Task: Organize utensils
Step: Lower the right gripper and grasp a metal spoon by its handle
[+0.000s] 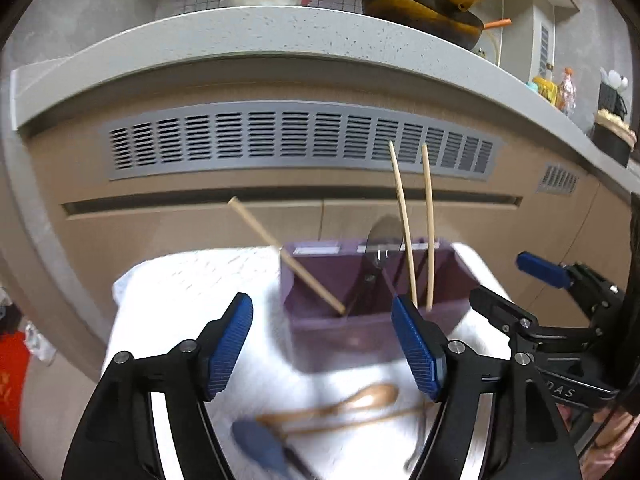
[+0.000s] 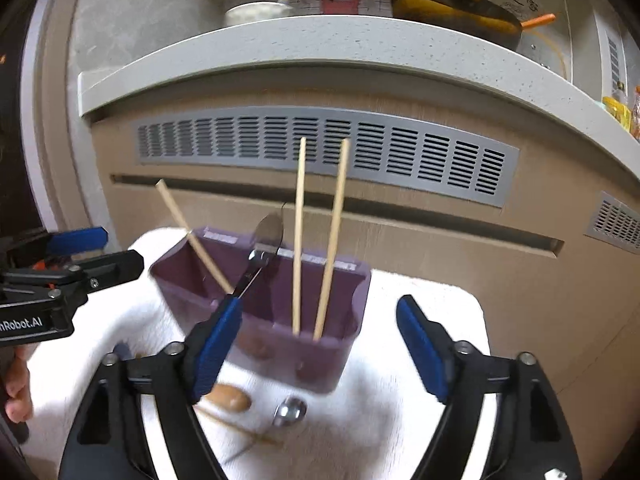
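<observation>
In the left wrist view, the left gripper [image 1: 322, 344] tilts downward with jaws wide and empty; the purple holder [image 1: 372, 320] sits between and beyond its pads at frame centre, three chopsticks [image 1: 404, 224] standing inside. In the right wrist view, the right gripper [image 2: 320, 348] likewise gapes empty, the holder just beyond its blue pads [image 2: 214, 348], and a wooden spoon [image 2: 230, 398] lies on the white towel [image 2: 400, 360] lower left.

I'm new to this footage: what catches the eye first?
A purple holder on a white towel, with two chopsticks upright in one compartment and a third leaning in another. Spoons lie on the towel in front, between the open left gripper and right gripper.
</observation>
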Available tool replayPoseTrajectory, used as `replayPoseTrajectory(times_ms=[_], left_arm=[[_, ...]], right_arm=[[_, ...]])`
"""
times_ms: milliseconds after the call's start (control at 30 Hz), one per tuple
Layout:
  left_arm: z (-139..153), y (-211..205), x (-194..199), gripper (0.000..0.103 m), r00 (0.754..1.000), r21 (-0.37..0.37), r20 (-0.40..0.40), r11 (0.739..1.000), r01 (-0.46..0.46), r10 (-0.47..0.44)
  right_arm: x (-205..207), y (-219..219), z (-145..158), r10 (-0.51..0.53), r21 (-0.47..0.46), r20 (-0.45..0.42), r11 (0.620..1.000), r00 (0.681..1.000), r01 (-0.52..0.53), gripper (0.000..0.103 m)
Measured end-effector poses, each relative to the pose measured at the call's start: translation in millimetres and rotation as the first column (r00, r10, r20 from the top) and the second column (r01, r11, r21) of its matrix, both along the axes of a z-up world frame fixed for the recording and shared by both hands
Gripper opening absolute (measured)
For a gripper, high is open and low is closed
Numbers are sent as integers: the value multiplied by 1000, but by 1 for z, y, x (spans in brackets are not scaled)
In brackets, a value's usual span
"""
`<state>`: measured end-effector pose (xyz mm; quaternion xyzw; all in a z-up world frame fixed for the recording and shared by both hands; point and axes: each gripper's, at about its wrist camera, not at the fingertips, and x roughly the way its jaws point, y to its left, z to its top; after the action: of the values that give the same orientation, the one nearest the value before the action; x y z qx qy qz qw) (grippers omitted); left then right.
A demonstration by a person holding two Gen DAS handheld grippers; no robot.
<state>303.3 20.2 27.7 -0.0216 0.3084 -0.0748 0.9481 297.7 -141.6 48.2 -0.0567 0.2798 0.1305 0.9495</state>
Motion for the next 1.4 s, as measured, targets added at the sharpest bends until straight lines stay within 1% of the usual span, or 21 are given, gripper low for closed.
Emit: replayPoseTrajectory(times_ms=[100,133,233,333,433,533,600,667,700,733,833,867,933,967,1100,1133,1167,1200,1233,1333,1400], left_arm=[[-5,5,-22,77,1000,23,-13,1000,0,0],[-8,6,-29,78,1000,31,-21,1000,-1,1],[-15,11,-45,78,999,45,-38,999,-5,7],[-23,24,-58,81,998,47,-56,998,-33,36],[-34,46,-65,82,992,30,-90,996,-81,83],[-51,77,-72,82,979,10,-140,989,-148,148],[-62,93,-76,82,968,-1,-171,982,-186,184],[-72,109,-79,82,954,-14,-211,975,-222,214],[-77,116,-81,82,948,-21,-226,972,-236,225],[-83,123,-84,82,941,-27,-240,968,-250,237],[-94,139,-92,82,928,-45,-272,960,-275,253],[-95,141,-93,82,927,-50,-277,960,-277,253],[-98,145,-97,82,925,-59,-285,959,-277,250],[-99,146,-99,82,925,-60,-290,959,-276,248],[-100,145,-102,82,926,-68,-300,964,-258,227],[-100,143,-102,82,927,-71,-302,965,-252,220],[-100,142,-101,82,928,-73,-305,966,-248,215],[-99,139,-101,82,929,-77,-307,968,-238,204],[-99,137,-100,82,932,-80,-308,970,-228,194],[-99,127,-98,82,935,-71,-311,977,-200,169],[-100,120,-97,82,936,-65,-317,982,-179,150]], right_arm=[[-22,17,-9,28,-64,-11,998,1000,-29,79],[-29,22,-13,43,-76,-18,996,999,-44,82],[-49,35,-25,79,-96,-38,992,996,-82,95],[-68,52,-35,109,-123,-47,986,993,-114,102],[-79,70,-48,168,-143,-106,973,980,-182,102],[-83,85,-62,230,-141,-189,956,955,-258,101],[-86,95,-69,261,-130,-220,947,940,-293,91],[-85,104,-74,280,-133,-253,938,926,-320,63],[-84,110,-78,289,-133,-276,933,917,-335,55],[-81,114,-82,296,-124,-304,930,906,-345,43],[-73,123,-90,312,-73,-370,929,875,-362,31],[-71,126,-93,318,-62,-383,928,867,-367,26],[-69,133,-98,323,-58,-406,924,855,-377,19],[-68,136,-101,323,-60,-416,923,850,-380,17],[-66,143,-102,316,-67,-423,924,849,-377,17],[-64,144,-103,317,-60,-434,924,843,-378,17],[-63,146,-106,317,-51,-466,923,826,-382,18],[-62,146,-107,321,-46,-474,921,820,-387,18],[-64,145,-107,324,-57,-463,918,825,-393,18],[-71,144,-106,318,-97,-448,912,836,-399,11],[-74,138,-104,311,-100,-441,915,842,-391,11]])
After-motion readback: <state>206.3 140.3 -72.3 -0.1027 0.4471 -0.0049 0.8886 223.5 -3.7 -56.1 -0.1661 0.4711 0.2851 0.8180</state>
